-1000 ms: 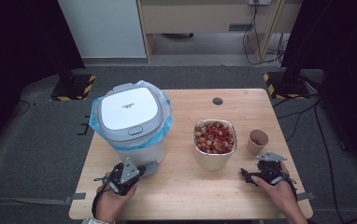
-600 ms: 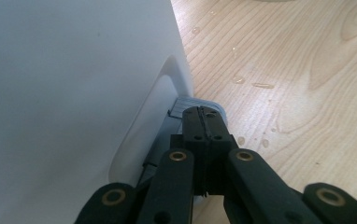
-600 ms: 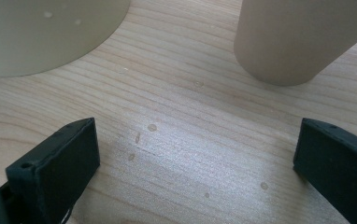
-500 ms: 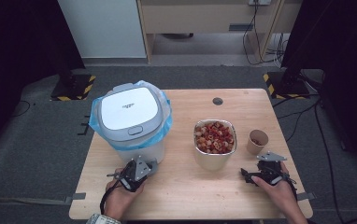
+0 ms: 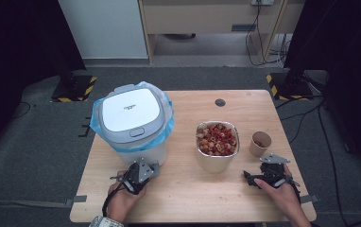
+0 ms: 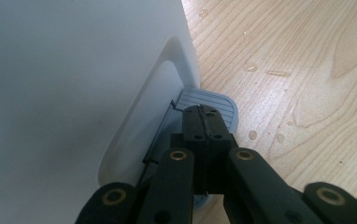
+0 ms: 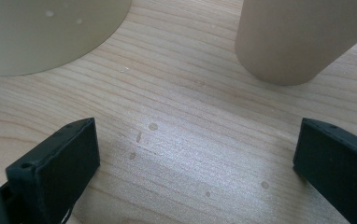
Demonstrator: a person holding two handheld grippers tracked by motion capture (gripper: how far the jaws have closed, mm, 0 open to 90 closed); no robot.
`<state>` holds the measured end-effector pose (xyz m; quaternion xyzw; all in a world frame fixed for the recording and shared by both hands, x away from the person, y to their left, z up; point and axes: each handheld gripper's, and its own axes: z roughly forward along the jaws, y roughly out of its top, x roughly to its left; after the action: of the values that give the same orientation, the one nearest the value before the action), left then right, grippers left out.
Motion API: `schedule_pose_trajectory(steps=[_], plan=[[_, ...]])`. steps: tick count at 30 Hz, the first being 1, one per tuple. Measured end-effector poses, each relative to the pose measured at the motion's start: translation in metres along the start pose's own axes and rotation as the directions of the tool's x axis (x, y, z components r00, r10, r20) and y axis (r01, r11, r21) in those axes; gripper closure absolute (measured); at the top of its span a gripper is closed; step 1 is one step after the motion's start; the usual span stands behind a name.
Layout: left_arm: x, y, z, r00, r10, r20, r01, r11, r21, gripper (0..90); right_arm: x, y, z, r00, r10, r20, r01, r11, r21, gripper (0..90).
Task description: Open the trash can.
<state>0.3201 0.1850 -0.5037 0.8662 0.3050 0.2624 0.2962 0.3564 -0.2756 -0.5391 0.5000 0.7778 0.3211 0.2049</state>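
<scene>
The left gripper (image 6: 206, 122) has its two black jaws pressed tight together with nothing between them, and its tip sits right on the grey pedal (image 6: 216, 103) at the foot of the white bin (image 5: 133, 124). To do this well, I think the tip should stay on the ridged middle of the pedal and push straight down, slow and steady, so it does not slip off onto the table (image 5: 188, 198). The bin has a grey lid (image 5: 131, 109) and a blue bag (image 5: 167, 105) around its rim. The right gripper (image 7: 195, 163) rests with its jaws wide apart, holding nothing, near the metal bowl of food (image 5: 217, 140) and the paper cup (image 5: 261, 143). It looks best to keep that hand quiet.
</scene>
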Motion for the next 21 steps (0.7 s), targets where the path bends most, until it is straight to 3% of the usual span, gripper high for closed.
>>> schedule_pose_trajectory(steps=[6, 9, 17, 21], plan=[[-0.001, 0.000, 0.001, 1.0000, -0.007, -0.003, 0.007, 1.0000, 0.006, 89.8, 0.000, 0.000, 0.000, 1.0000, 0.000, 0.000, 0.000, 1.000, 0.000, 0.8], [-0.005, 0.000, 0.003, 0.9995, 0.024, -0.020, -0.024, 0.9994, 0.026, 89.8, 0.000, 0.000, 0.000, 1.0000, 0.000, 0.000, 0.000, 1.000, 0.000, 0.8], [-0.006, -0.001, 0.011, 0.9994, 0.031, -0.011, -0.031, 0.9980, 0.055, 89.8, 0.000, 0.000, 0.000, 1.0000, 0.004, -0.001, -0.004, 1.000, 0.001, 0.7], [-0.004, -0.003, 0.011, 1.0000, 0.009, 0.004, -0.009, 0.9986, 0.052, 89.8, 0.000, 0.000, 0.000, 1.0000, 0.003, 0.000, -0.003, 1.000, 0.001, 0.8]])
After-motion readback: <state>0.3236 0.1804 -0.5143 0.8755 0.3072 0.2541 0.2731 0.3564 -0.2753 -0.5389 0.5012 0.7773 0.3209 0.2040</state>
